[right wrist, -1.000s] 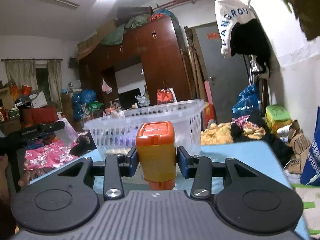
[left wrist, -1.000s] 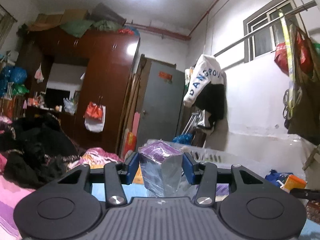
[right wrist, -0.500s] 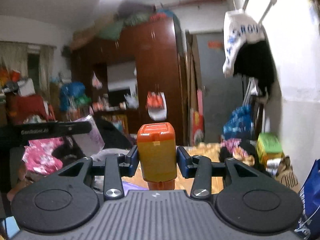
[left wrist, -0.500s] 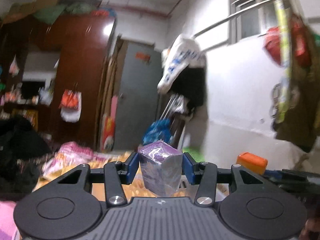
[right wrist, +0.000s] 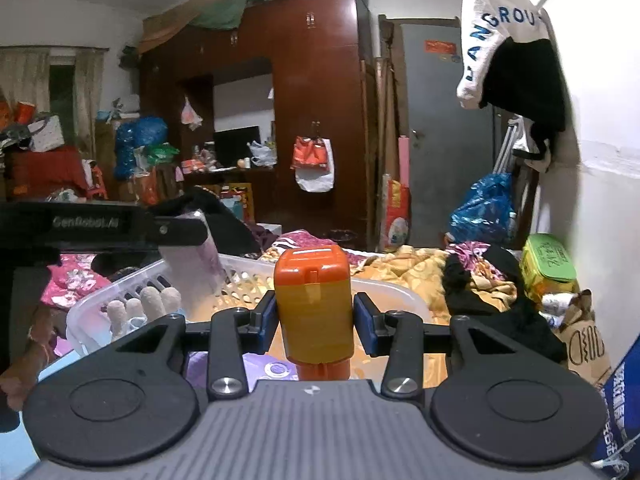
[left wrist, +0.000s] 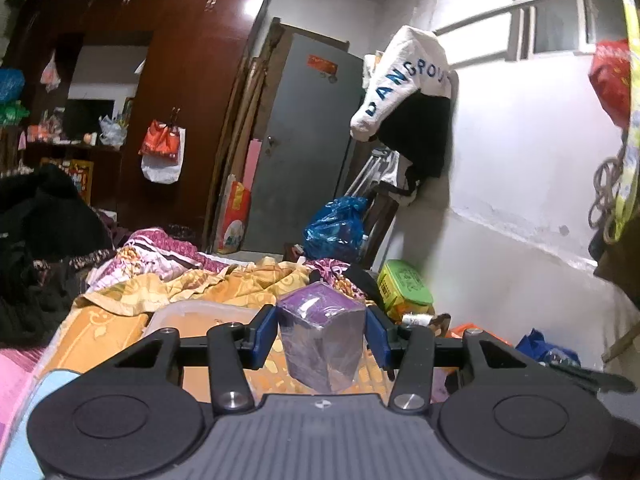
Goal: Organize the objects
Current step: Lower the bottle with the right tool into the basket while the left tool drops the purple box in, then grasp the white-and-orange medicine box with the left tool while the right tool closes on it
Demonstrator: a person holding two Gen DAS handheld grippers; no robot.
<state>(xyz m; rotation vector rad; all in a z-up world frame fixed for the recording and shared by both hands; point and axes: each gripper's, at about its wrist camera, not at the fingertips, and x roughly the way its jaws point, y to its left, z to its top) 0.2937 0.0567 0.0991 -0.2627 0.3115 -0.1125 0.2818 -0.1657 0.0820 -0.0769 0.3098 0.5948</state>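
My left gripper [left wrist: 321,332] holds a purple plastic-wrapped pack [left wrist: 322,336] over the white plastic basket [left wrist: 192,309]. Its jaws are opening, with both blue pads still touching the pack's sides. My right gripper [right wrist: 314,320] is shut on a yellow bottle with an orange cap [right wrist: 313,308], upright, above the same basket [right wrist: 120,293]. In the right wrist view the left tool's black housing [right wrist: 100,226] reaches in from the left above the basket's rim. Inside the basket lie a purple pack [right wrist: 272,369] and some cream soft pieces [right wrist: 140,305].
Orange and pink bedding [left wrist: 180,284] and black clothes [left wrist: 36,240] lie beyond the basket. A green box [right wrist: 548,266] and a paper bag [right wrist: 584,344] sit by the right wall. A person's hand [right wrist: 20,372] shows at lower left. A wardrobe [right wrist: 312,120] and grey door [left wrist: 296,148] stand behind.
Both grippers have risen and moved forward with their loads. The basket that stood ahead of them now lies under them. The bottle and the pack sit between the pads as before.
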